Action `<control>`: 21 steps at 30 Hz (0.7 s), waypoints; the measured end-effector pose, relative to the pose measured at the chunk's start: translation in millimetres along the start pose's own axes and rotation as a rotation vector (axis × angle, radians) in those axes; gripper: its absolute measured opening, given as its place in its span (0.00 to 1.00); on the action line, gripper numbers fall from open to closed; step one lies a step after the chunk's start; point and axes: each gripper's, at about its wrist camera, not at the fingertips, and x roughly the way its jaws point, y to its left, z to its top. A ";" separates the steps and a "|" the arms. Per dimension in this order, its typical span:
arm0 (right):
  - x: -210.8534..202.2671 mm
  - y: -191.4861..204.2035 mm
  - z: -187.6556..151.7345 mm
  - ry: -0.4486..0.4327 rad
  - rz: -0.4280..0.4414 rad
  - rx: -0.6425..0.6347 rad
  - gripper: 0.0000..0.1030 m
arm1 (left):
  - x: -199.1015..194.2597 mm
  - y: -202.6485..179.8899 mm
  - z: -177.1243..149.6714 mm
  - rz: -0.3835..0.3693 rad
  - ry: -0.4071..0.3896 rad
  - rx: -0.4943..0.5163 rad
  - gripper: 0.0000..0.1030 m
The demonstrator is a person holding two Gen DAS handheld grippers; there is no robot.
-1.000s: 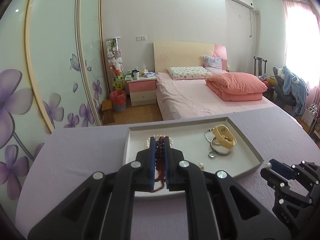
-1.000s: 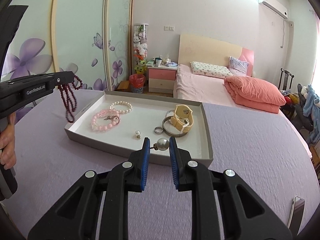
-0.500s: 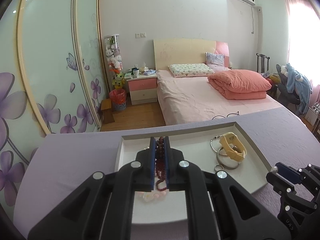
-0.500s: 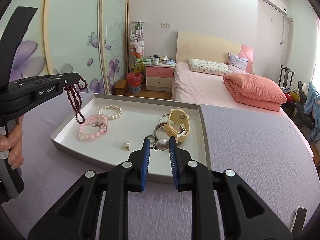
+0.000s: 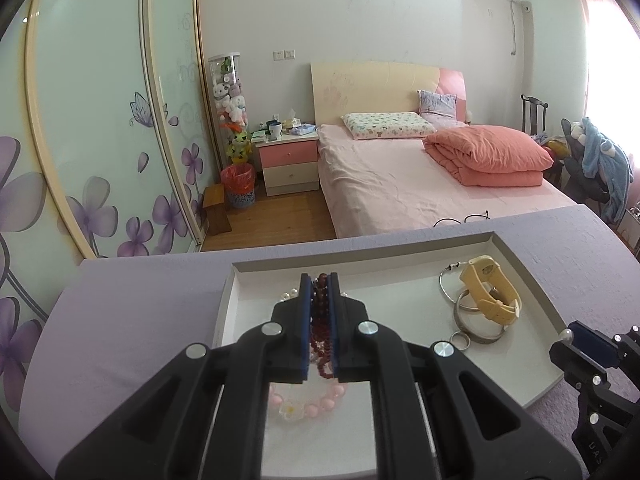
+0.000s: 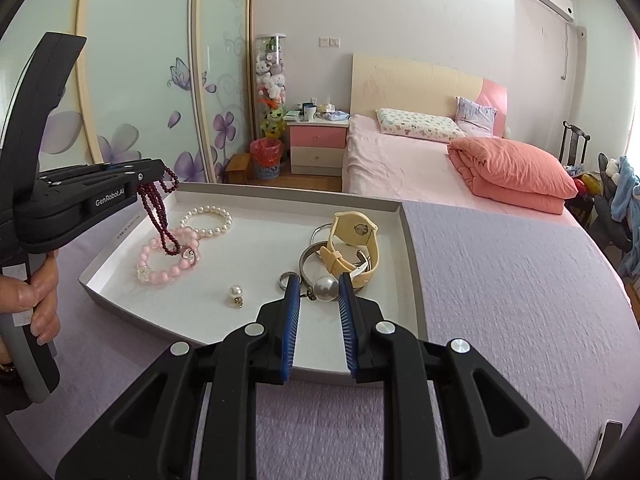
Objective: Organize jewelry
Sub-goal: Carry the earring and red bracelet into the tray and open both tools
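A grey-rimmed white tray (image 6: 408, 240) lies on the purple table. My left gripper (image 5: 320, 280) is shut on a dark red bead bracelet (image 6: 158, 216). It hangs over the tray's left part, its low end at the pink bead bracelet (image 6: 168, 264). My right gripper (image 6: 319, 292) is shut on a pearl earring (image 6: 325, 289) over the tray's near edge. A white pearl bracelet (image 6: 206, 218), a second pearl earring (image 6: 235, 293), a ring (image 6: 285, 280), silver bangles (image 5: 476, 328) and a cream watch (image 6: 352, 248) lie in the tray.
The purple table (image 6: 500, 300) extends right of the tray. Behind it are a pink bed (image 6: 420, 160), a nightstand (image 6: 316, 148) and floral wardrobe doors (image 5: 100, 140). A person's hand (image 6: 28, 296) holds the left gripper's handle.
My left gripper has carried the red bracelet forward over the tray, down toward the pink bracelet. My right gripper has moved closer over the tray's near edge, still holding the earring.
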 end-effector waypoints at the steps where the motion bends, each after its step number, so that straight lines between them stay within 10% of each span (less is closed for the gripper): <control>1: 1.1 -0.1 -0.1 0.002 0.000 0.001 0.20 | 1.6 0.0 -0.5 0.002 0.001 0.000 0.08; 11: 7.1 -0.3 0.0 0.009 0.001 0.002 0.20 | 10.6 2.3 -2.1 0.023 0.010 -0.004 0.11; 13: 7.7 0.5 0.1 0.008 -0.001 0.001 0.20 | 7.0 5.4 -2.4 0.027 0.006 -0.016 0.30; 21: 5.6 10.0 2.8 -0.021 -0.046 -0.023 0.20 | -13.3 29.4 -4.9 0.048 -0.030 -0.074 0.47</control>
